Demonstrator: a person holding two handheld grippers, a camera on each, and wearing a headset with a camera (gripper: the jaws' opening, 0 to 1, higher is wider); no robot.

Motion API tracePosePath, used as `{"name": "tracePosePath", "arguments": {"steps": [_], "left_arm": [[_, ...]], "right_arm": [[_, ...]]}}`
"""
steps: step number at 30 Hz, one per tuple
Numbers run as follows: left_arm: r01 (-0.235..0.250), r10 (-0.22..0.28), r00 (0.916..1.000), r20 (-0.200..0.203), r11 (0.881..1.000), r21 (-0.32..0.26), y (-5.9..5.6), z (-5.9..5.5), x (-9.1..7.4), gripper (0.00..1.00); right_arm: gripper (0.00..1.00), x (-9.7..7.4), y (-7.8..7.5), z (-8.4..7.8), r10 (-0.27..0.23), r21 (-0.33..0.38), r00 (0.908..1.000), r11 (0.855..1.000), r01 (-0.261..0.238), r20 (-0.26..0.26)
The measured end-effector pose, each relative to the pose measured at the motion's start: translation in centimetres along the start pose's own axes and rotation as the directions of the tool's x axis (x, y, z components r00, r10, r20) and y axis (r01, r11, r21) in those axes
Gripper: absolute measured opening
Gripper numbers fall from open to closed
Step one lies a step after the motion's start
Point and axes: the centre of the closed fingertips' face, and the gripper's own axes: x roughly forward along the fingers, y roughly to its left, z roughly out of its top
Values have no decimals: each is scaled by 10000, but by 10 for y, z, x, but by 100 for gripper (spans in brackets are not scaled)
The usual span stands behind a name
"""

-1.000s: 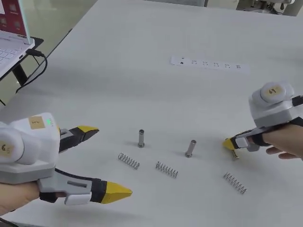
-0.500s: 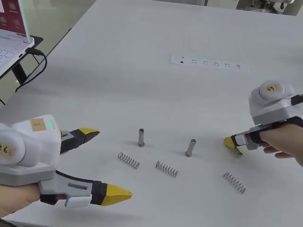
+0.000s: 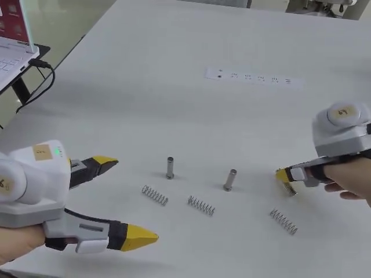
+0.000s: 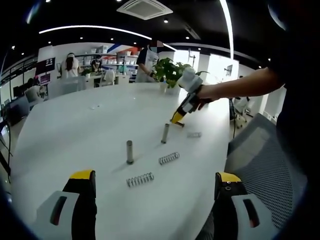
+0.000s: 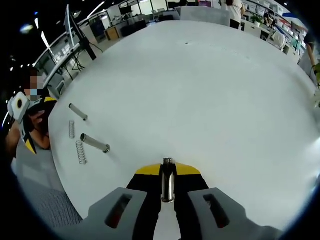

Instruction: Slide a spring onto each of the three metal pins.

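1. Across the white table point(image 3: 174, 110): three metal pins counted, and three springs.
2. Near the table's middle, standing upright and apart from each other: left pin point(image 3: 170, 168) and middle pin point(image 3: 231, 179).
3. At the right edge, low over the table: right gripper point(image 3: 283, 174), yellow-tipped jaws pressed onto the third pin point(image 5: 168, 184). Lies along the midline of the jaws in the right gripper view, one end poking just past the tips. Touching the table or just above it, cannot tell which.
4. Flat on the table, on the near side of the pins:
   - left spring point(image 3: 155, 195), just beside the left pin
   - middle spring point(image 3: 201, 205), between the two standing pins and nearer the viewer
   - right spring point(image 3: 283, 221), near the right gripper but apart from it
5. Down at the near left corner: left gripper point(image 3: 128, 198), jaws spread wide with nothing between them, well apart from the left spring.
6. Farther back on the table: one white power strip point(image 3: 254, 78).
7. Off the far left edge: one open laptop point(image 3: 10, 40) with a dark cable point(image 3: 43, 75) hanging from it.
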Motion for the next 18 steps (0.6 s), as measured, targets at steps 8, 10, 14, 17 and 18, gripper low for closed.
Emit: {"name": "tracePosePath", "arguments": {"steps": [8, 10, 14, 17, 18], "left_arm": [[39, -39, 10000, 32, 10000, 53, -1, 2, 0, 96], [38, -38, 10000, 34, 10000, 80, -1, 3, 0, 96], [67, -67, 10000, 37, 9999, 115, -2, 4, 0, 96], [74, -74, 10000, 24, 9999, 144, -2, 4, 1, 96], [77, -77, 10000, 28, 9999, 140, -2, 4, 1, 96]], "right_arm": [[5, -10, 2, 0, -11, 67, 9994, 10000, 8, 344], [5, -12, 2, 0, -32, 77, 9989, 10000, 29, 465], [5, -15, 3, 0, -55, 65, 9981, 10000, 51, 607], [5, -18, 4, 1, -58, 50, 9976, 10000, 55, 697], [5, -19, 4, 1, -56, 53, 9970, 10000, 52, 769]]}}
